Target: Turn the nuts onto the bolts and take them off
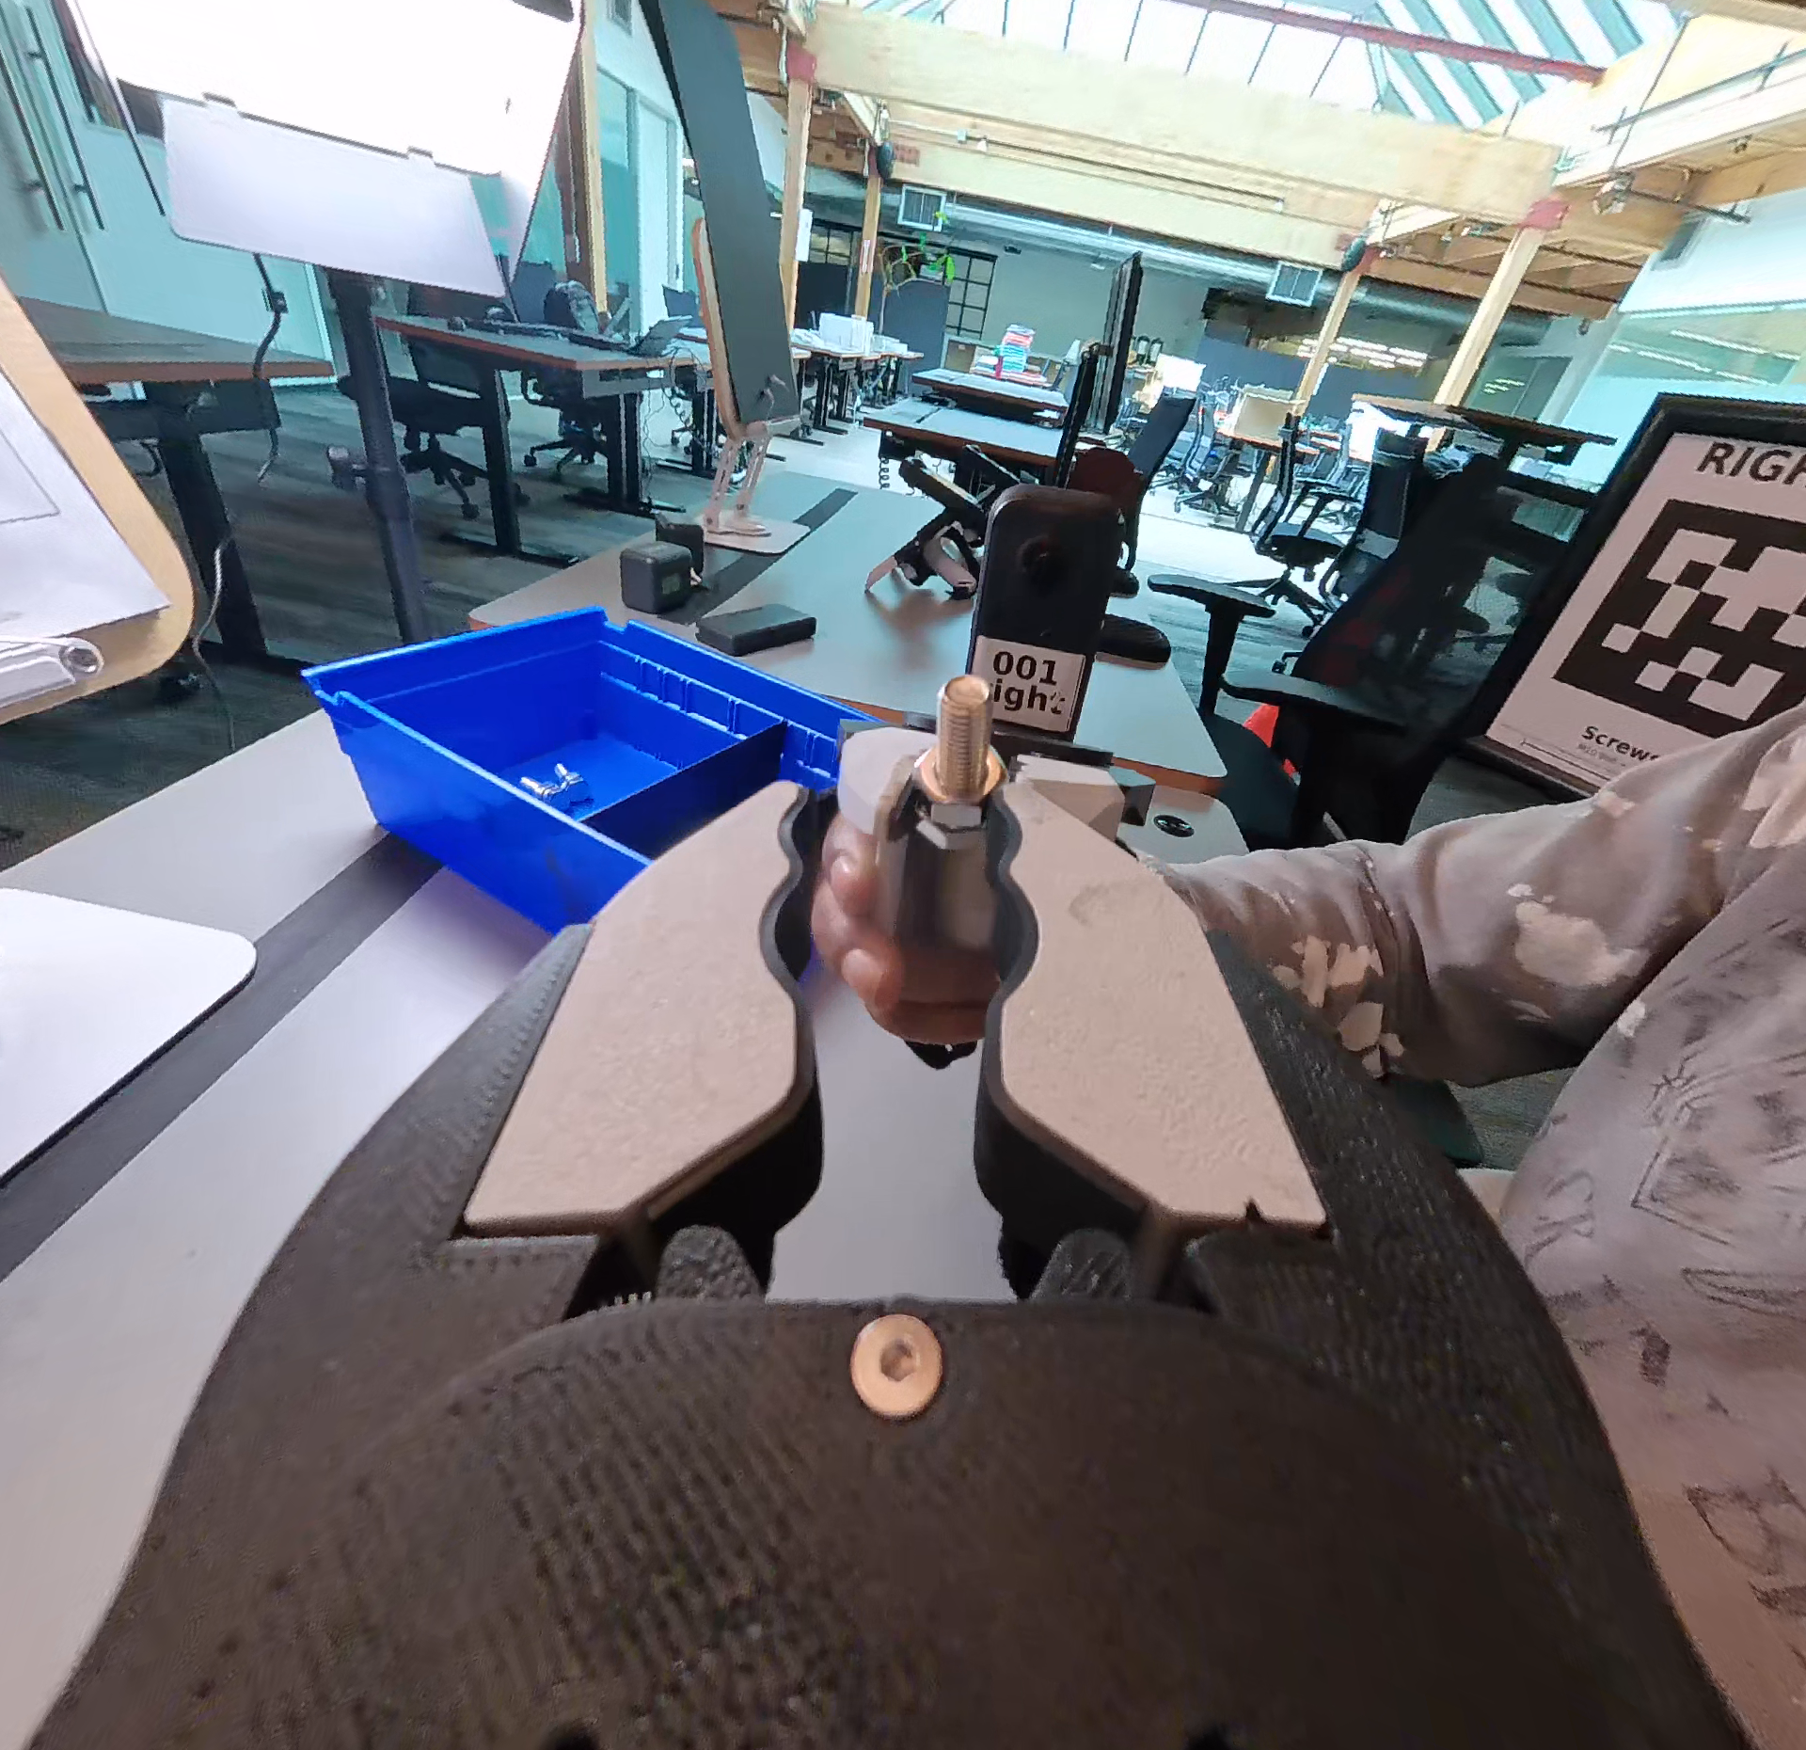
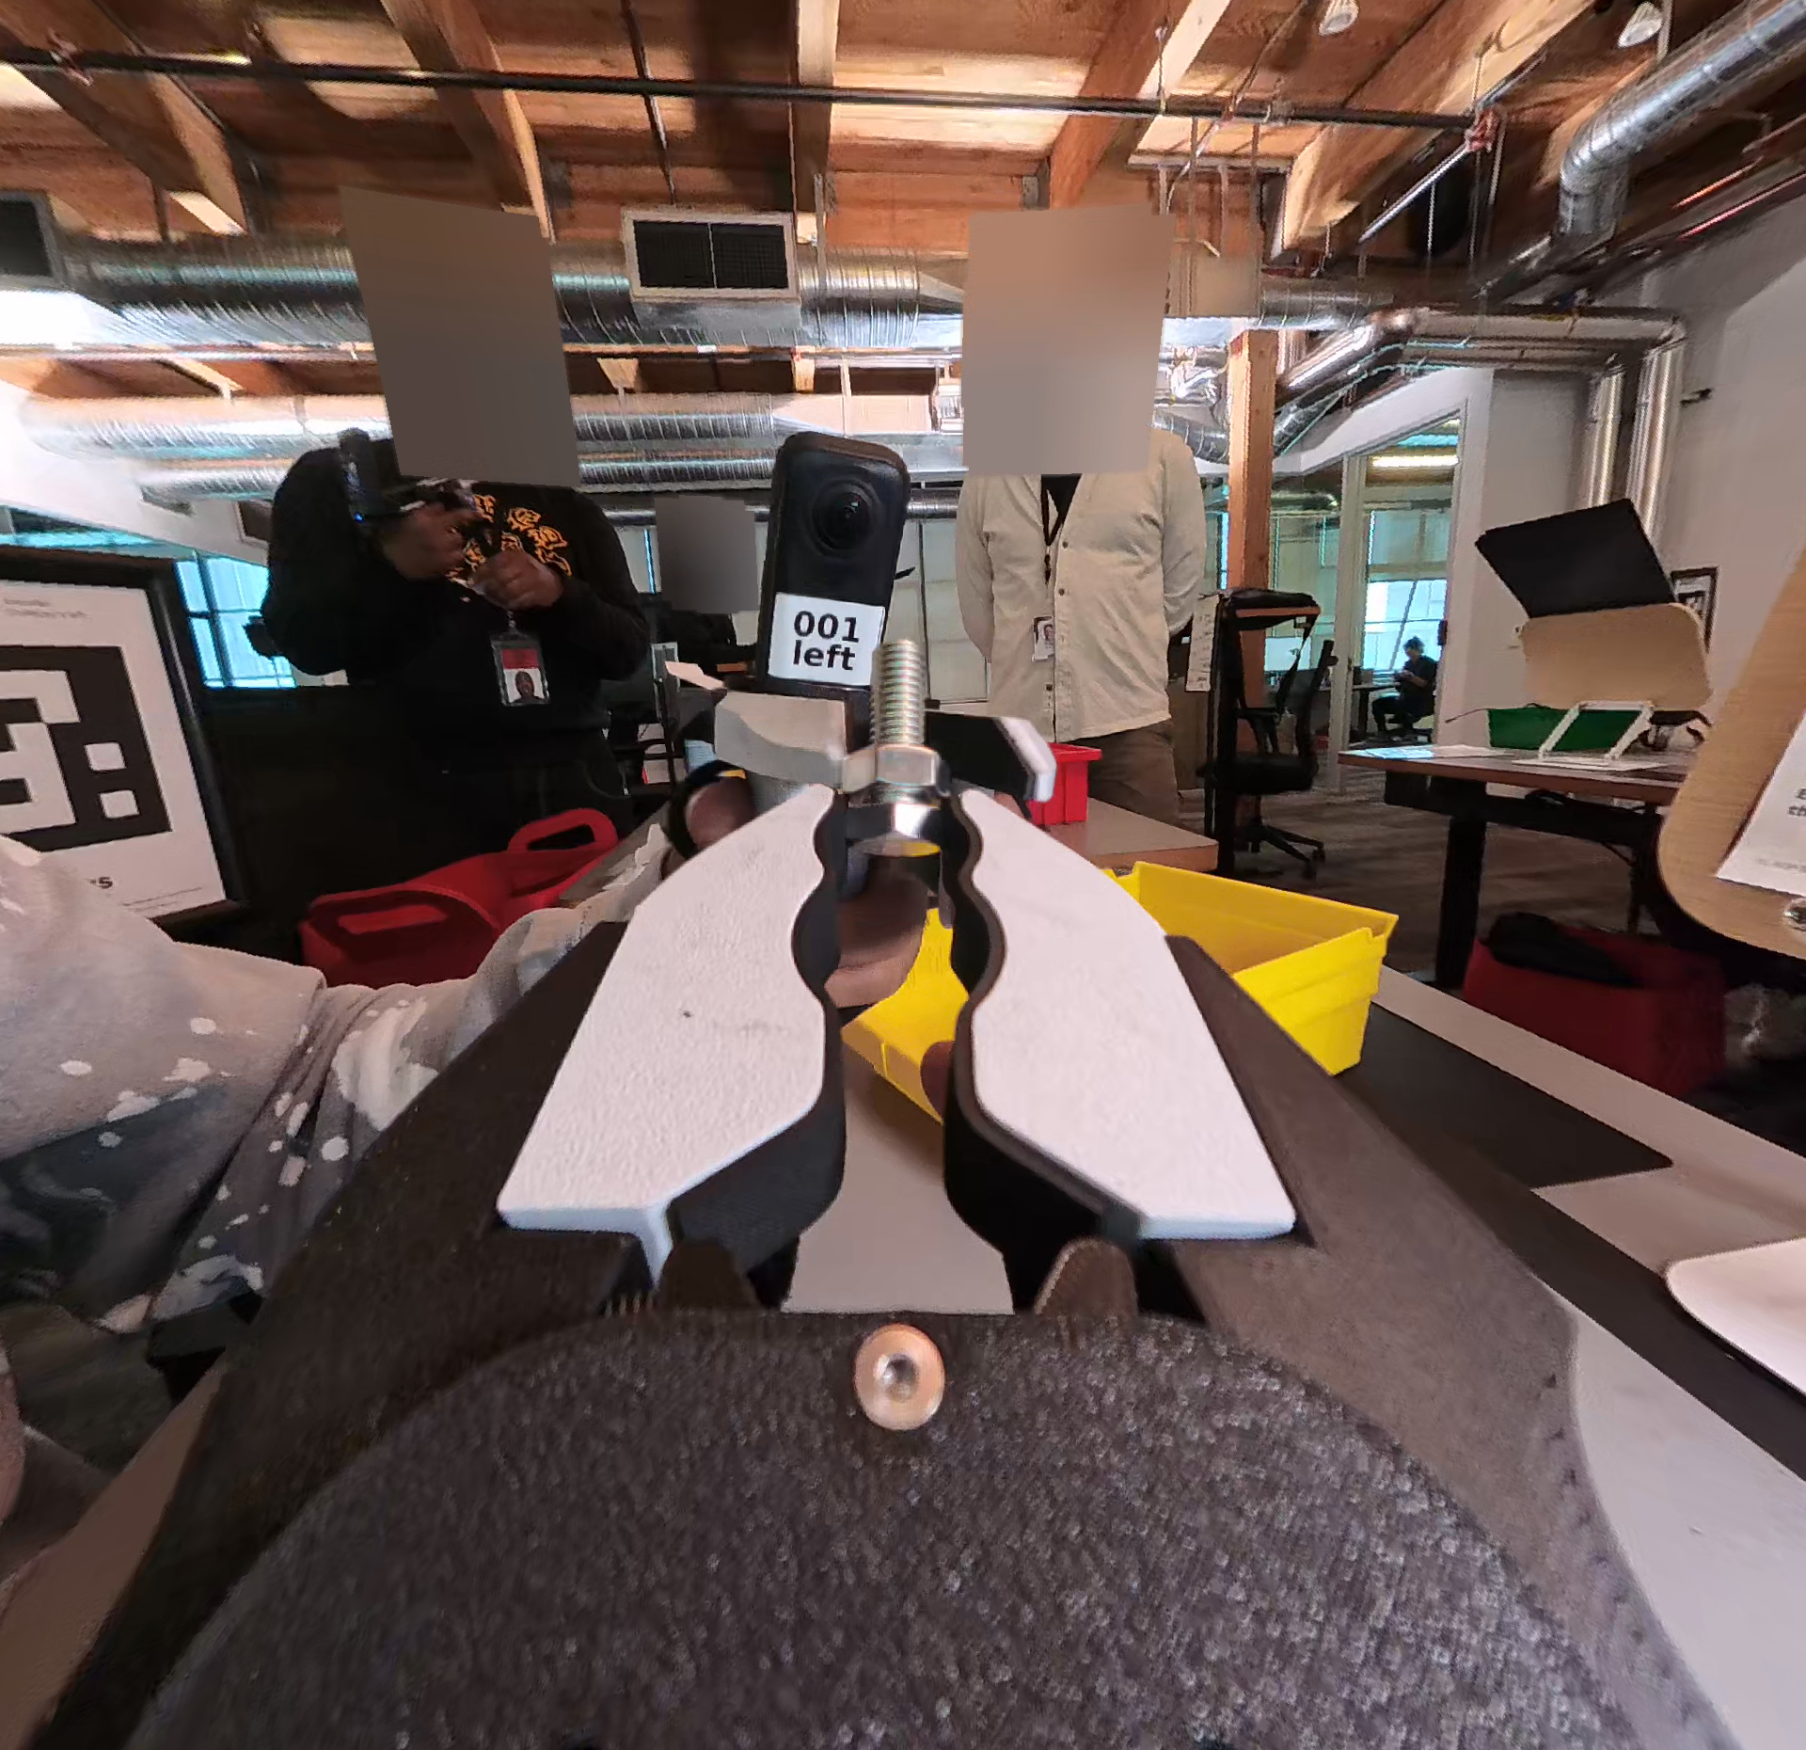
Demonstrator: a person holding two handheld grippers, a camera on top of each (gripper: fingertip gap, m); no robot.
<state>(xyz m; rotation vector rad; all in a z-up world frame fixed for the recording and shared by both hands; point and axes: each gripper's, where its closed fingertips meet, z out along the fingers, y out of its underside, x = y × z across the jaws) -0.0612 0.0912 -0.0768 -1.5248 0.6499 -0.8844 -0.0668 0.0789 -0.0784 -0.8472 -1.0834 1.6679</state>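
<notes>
At 10 o'clock in the left wrist view sits a blue bin [image 1: 469,667] with a couple of loose nuts [image 1: 550,784] lying in one compartment, untouched, so there is likely more threading to do. At the centre, the left gripper [image 1: 907,814] has its jaws drawn in close, and they seem to pinch the nut [image 1: 943,812] that sits on the upright bolt [image 1: 963,721]. The exact contact is hard to read. The nut sits low on the bolt, near the head, with a long run of bare thread standing above it at 12 o'clock. By that, the turning-on half looks done or nearly so for this pair, and the taking-off half is still ahead. In the right wrist view the right gripper [image 2: 894,814] faces the other way, and its jaws are pressed in on the bolt's head just under the nut. At 3 o'clock lies a yellow bin [image 2: 1300,931], whose contents are not visible.
</notes>
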